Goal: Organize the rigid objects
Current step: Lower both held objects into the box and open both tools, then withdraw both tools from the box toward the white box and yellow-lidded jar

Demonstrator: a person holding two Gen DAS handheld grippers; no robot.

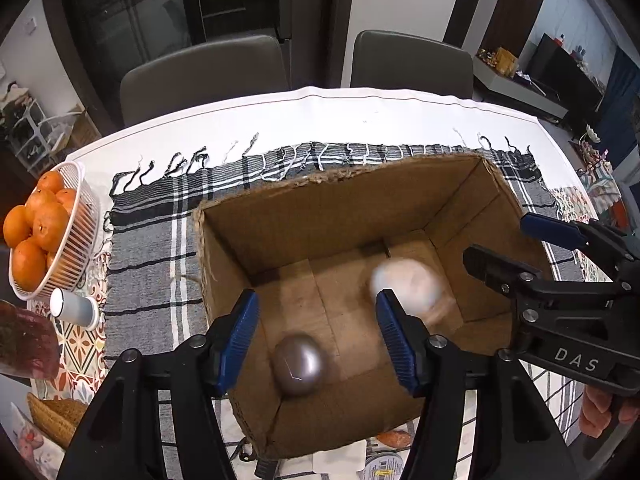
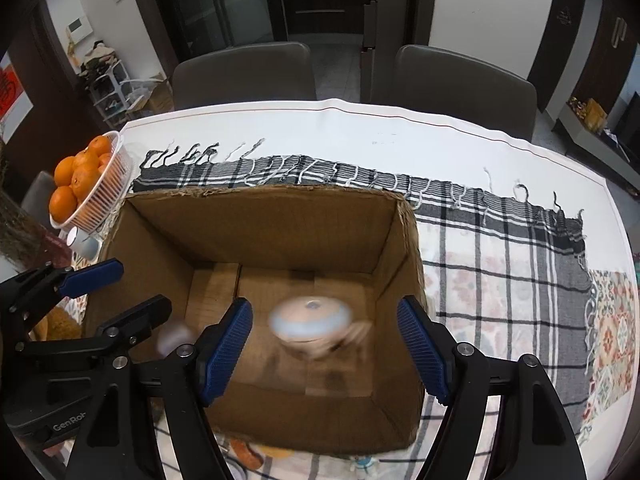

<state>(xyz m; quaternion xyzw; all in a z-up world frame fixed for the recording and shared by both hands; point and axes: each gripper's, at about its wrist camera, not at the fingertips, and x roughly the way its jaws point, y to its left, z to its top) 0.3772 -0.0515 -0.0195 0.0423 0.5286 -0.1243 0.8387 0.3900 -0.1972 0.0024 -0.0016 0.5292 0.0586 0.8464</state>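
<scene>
Both sets of blue-padded fingers hang apart over the open cardboard box (image 1: 340, 208), and neither pair grips anything. My left gripper (image 1: 316, 340) has its jaws parted to a middling width with only air between the pads; below that gap a silver-grey egg-shaped object (image 1: 300, 364) sits on the box floor, near the near-left corner. My right gripper (image 2: 324, 350) is spread wider, also empty. Under it, inside the box, there's a round pale object with a bluish rim (image 2: 310, 324), heavily blurred, so I can't make out what it is or whether it's resting on the floor; it touches neither pad. From the left camera the same blurred thing (image 1: 408, 284) shows just behind my right-hand pad, deeper in the box.

Around the box: it stands on a grey-and-black plaid cloth with fringe (image 1: 152, 240), spread over a white-covered table (image 1: 320, 116). Off to the left, a white basket (image 1: 76, 248) holds oranges (image 1: 40, 220), and a small white-capped container (image 1: 74, 306) lies on its side just beside it. Two grey chairs (image 2: 244, 76) stand at the far edge of the table. The box walls rise close on either side of both grippers, and the two grippers sit side by side above the opening.
</scene>
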